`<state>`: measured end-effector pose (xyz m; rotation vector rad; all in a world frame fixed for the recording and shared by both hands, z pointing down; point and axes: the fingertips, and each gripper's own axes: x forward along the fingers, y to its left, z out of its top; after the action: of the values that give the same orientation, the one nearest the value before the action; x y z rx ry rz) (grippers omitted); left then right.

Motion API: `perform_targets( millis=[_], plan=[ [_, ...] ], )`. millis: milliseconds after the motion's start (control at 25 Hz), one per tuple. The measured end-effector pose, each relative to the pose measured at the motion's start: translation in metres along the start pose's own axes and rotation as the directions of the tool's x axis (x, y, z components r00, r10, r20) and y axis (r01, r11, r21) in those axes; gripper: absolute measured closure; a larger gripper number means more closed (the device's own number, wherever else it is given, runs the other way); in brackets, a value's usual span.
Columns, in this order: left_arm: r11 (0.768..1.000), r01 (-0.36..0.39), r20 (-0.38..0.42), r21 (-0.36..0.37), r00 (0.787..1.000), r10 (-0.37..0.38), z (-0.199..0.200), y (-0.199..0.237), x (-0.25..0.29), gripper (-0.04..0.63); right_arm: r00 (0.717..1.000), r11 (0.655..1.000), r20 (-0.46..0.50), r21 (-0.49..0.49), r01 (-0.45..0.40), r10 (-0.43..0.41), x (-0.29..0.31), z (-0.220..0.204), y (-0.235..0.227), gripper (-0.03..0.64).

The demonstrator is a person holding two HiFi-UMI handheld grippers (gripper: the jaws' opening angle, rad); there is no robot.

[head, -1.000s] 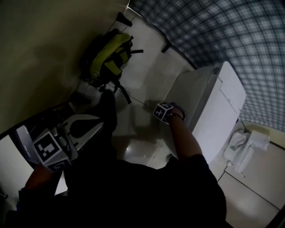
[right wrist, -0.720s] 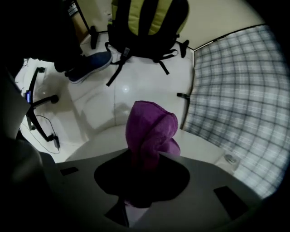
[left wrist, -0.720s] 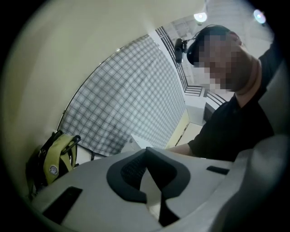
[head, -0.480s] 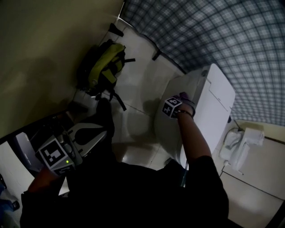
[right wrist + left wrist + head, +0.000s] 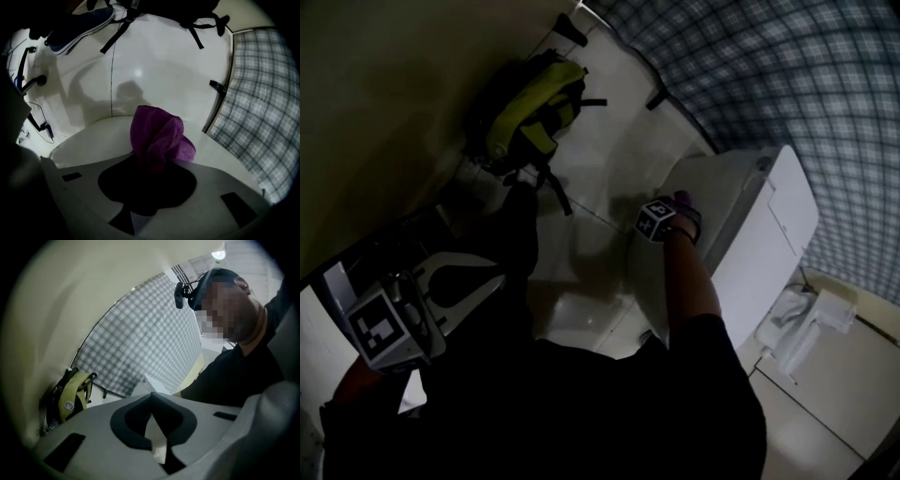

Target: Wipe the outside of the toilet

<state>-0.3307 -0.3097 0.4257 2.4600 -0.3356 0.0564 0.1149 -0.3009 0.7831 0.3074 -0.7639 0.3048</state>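
The white toilet [image 5: 750,234] stands at the right of the head view, its lid down. My right gripper [image 5: 673,210] is held against the bowl's front left side, shut on a purple cloth [image 5: 683,199]. In the right gripper view the bunched cloth [image 5: 157,138] sticks out past the right gripper [image 5: 151,161] and presses on the toilet's curved white surface [image 5: 89,140]. My left gripper [image 5: 497,278] hangs low at the left, away from the toilet. Its jaws meet at the tips with nothing between them, as the left gripper [image 5: 150,396] view also shows.
A black and yellow-green backpack [image 5: 525,117] leans on the cream wall beyond the toilet, also seen as the backpack [image 5: 70,397]. A plaid curtain [image 5: 769,75] hangs behind the toilet. A white hose fitting [image 5: 806,323] sits at the right. A dark shoe [image 5: 79,23] rests on the tiled floor.
The right gripper with the purple cloth has shifted slightly along the toilet's front side. The left gripper has dropped lower and further left in the head view.
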Motion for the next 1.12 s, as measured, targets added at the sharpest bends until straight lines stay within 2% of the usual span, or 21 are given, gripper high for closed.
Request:
perform_targets(
  millis=[120,240,360,440,560,640,760,920,1120],
  plan=[
    [1.0,0.004,0.013,-0.005,1.0,-0.004,-0.001,0.0,0.004,0.6,0.996,1.0,0.081,0.018,0.025,-0.026,-0.01,0.006,-0.006,0.523],
    [1.0,0.016,0.029,-0.001,0.999,-0.016,0.0,-0.001,0.006,0.6,0.974,0.987,0.184,0.11,0.115,-0.134,-0.058,0.0,-0.042,0.523],
    [0.999,0.027,0.04,0.02,0.999,-0.028,0.002,-0.006,0.004,0.6,0.95,0.957,0.176,0.182,0.226,-0.258,-0.098,-0.028,-0.084,0.525],
    [0.999,0.033,0.043,0.02,0.998,-0.034,0.001,-0.01,-0.001,0.6,0.949,0.945,0.127,0.199,0.26,-0.288,-0.108,-0.051,-0.098,0.525],
    [1.0,0.029,0.053,0.004,0.998,-0.03,0.003,-0.009,-0.013,0.6,0.967,0.946,0.019,0.212,0.244,-0.253,-0.096,-0.08,-0.103,0.525],
    [1.0,0.015,0.054,0.003,0.998,-0.015,0.005,-0.006,-0.022,0.6,0.974,0.951,-0.023,0.215,0.223,-0.224,-0.081,-0.082,-0.102,0.523],
    [1.0,-0.017,0.05,-0.003,0.999,0.017,0.005,0.002,-0.031,0.6,0.982,0.958,-0.036,0.215,0.191,-0.188,-0.059,-0.063,-0.1,0.526],
    [0.998,-0.054,0.02,-0.015,0.998,0.054,0.0,0.01,-0.033,0.6,0.983,0.971,-0.048,0.157,0.181,-0.176,-0.023,-0.034,-0.098,0.529],
    [0.998,-0.06,-0.024,-0.015,0.998,0.06,-0.004,0.012,-0.023,0.6,0.99,0.983,-0.032,0.115,0.142,-0.139,-0.005,-0.018,-0.094,0.527]
  ],
)
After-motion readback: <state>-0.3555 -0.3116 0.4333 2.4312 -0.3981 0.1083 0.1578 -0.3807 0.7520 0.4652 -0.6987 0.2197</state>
